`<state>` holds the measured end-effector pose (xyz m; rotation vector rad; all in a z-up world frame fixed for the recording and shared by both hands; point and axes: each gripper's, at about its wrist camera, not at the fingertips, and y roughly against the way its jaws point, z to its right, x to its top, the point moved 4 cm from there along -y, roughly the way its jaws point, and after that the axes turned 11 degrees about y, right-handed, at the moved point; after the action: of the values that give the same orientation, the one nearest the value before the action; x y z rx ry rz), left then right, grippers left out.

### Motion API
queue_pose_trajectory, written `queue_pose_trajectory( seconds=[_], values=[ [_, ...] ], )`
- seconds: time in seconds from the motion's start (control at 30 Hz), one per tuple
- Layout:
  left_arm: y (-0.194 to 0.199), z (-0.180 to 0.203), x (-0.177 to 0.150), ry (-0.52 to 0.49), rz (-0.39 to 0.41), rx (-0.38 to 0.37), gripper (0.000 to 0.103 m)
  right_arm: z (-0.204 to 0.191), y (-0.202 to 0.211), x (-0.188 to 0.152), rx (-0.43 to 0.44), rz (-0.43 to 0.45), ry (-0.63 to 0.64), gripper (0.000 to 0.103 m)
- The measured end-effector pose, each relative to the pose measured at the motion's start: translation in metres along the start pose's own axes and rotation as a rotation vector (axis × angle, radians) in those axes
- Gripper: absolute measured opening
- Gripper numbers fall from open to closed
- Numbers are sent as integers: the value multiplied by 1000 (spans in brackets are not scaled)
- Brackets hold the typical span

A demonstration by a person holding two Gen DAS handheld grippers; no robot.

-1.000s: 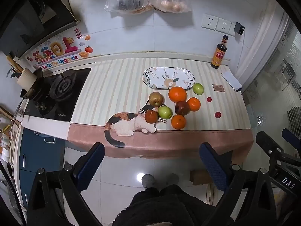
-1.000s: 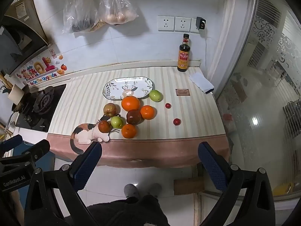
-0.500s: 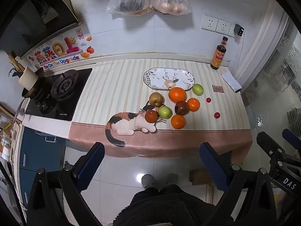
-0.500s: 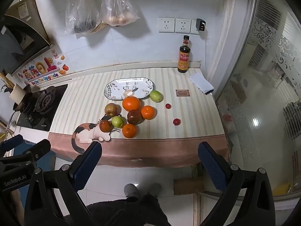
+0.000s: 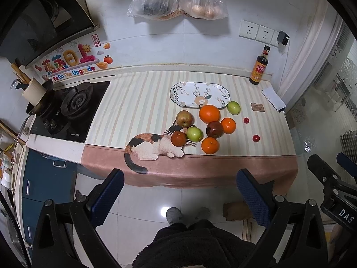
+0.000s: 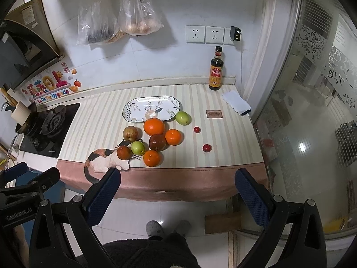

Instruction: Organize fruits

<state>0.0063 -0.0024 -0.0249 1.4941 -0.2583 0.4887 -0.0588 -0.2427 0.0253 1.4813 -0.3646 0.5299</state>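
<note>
A cluster of fruit lies on the striped counter cloth: a large orange (image 5: 209, 113) (image 6: 154, 126), two smaller oranges (image 5: 228, 125) (image 5: 210, 145), a dark red apple (image 5: 214, 129), green apples (image 5: 194, 134) (image 5: 233, 107), brownish fruits (image 5: 184, 118) (image 5: 178, 138) and two small red fruits (image 5: 246, 120) (image 5: 256, 138). An empty patterned oval plate (image 5: 183, 91) (image 6: 136, 108) sits just behind them. My left gripper (image 5: 178, 193) and right gripper (image 6: 177, 192) are both open and empty, held well back from the counter's front edge, above the floor.
A gas stove (image 5: 67, 109) with a pot is at the counter's left. A dark sauce bottle (image 6: 216, 71), a folded white cloth (image 6: 236, 102) and a small brown card (image 6: 214, 114) are at the back right. Plastic bags (image 6: 118, 22) hang on the wall. A glass partition (image 6: 312, 111) stands to the right.
Both views have shifted slightly closer to the counter. The fruit and plate have not moved; both grippers stay open.
</note>
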Motion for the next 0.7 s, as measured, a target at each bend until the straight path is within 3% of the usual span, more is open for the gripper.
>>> queue_pose_trajectory(
  seconds=[0.7],
  values=[
    [5,2,6,6,15,-4,103,1,3,2,13,8,-1,103]
  ],
)
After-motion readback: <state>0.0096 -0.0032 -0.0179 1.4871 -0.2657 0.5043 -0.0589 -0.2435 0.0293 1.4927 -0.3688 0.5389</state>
